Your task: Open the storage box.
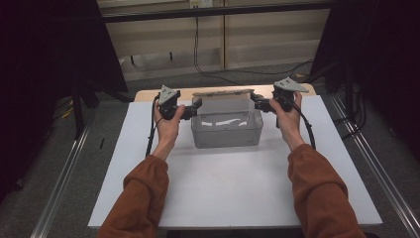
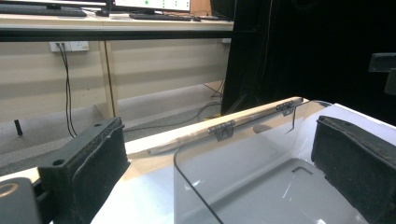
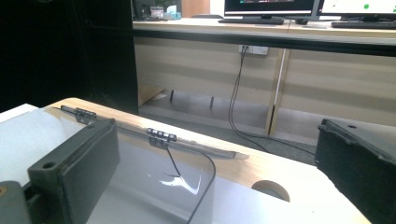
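Note:
A clear plastic box (image 1: 227, 130) stands on the white board (image 1: 223, 193), towards its far edge. Behind it rises a clear lid panel (image 1: 224, 101) with small dark hinges (image 2: 222, 129) along its far edge. My left gripper (image 1: 195, 107) is at the box's back left corner and my right gripper (image 1: 256, 102) at its back right corner, each held in a hand. In the left gripper view the jaws stand wide apart with the clear box's corner (image 2: 233, 186) between them, untouched. In the right gripper view the jaws are also wide apart, and the box's curved edge (image 3: 205, 186) lies between them.
A wooden tabletop edge (image 1: 143, 94) shows beyond the board. Metal rails (image 1: 64, 178) run along the floor on both sides, and cables (image 1: 198, 59) hang by the far wall. A round cut-out (image 3: 270, 190) is in the board near the right gripper.

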The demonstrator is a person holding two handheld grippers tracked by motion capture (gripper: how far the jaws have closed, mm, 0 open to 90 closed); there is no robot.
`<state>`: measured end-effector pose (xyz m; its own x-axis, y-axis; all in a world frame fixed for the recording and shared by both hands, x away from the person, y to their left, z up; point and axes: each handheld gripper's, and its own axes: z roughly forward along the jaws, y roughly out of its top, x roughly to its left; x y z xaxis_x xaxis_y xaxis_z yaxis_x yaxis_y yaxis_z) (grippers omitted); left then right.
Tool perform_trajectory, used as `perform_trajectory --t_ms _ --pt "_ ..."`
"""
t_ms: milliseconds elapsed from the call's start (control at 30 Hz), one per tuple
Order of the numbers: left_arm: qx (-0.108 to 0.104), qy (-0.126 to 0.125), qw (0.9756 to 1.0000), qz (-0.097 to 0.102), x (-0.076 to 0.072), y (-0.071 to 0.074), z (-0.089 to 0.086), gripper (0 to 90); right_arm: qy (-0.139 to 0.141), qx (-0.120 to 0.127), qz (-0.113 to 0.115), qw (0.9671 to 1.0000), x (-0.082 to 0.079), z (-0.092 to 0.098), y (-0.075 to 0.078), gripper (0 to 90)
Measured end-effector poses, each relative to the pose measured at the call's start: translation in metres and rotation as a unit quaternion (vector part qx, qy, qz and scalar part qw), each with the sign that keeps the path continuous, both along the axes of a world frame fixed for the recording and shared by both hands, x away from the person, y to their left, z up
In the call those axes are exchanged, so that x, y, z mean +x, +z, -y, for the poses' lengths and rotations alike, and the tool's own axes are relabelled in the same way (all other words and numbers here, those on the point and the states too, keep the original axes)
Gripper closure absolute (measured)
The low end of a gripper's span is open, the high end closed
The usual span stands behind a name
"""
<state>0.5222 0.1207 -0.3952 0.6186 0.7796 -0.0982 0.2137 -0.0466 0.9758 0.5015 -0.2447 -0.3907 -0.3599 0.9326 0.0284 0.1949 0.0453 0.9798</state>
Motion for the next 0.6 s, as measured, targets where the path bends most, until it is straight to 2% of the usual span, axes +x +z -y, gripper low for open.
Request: perform_trajectory --t_ms 100,267,333,433,500,567,600 --pt "0.004 0.002 1.0000 0.002 -0.005 -0.001 -0.002 3.1 -0.001 -0.001 0.007 1.0000 -0.008 0.001 0.001 0.1" --pt "0.004 0.009 0.9997 0.022 -0.016 0.002 -0.004 3.0 0.002 -0.007 0.021 0.9997 -0.021 0.000 0.003 0.0" --pt "-0.004 -0.008 0.9995 0.030 -0.020 0.002 -0.005 1.9 0.000 -0.008 0.025 0.9997 -0.026 0.000 0.004 0.0" --pt "0.000 -0.011 0.9994 0.034 -0.024 0.001 -0.006 1.3 0.001 -0.013 0.030 0.9995 -0.032 0.000 0.004 0.0" --pt "-0.006 -0.011 0.9994 0.032 -0.027 0.000 -0.008 1.4 0.002 -0.016 0.030 0.9994 -0.036 -0.001 0.004 0.0" --pt "-0.003 -0.009 0.9994 0.033 -0.031 -0.001 -0.010 2.1 0.001 -0.015 0.030 0.9994 -0.042 -0.003 0.004 0.0" --pt "-0.004 -0.007 0.9996 0.027 -0.032 -0.002 -0.010 2.6 0.004 -0.014 0.032 0.9994 -0.044 -0.004 0.004 0.0"
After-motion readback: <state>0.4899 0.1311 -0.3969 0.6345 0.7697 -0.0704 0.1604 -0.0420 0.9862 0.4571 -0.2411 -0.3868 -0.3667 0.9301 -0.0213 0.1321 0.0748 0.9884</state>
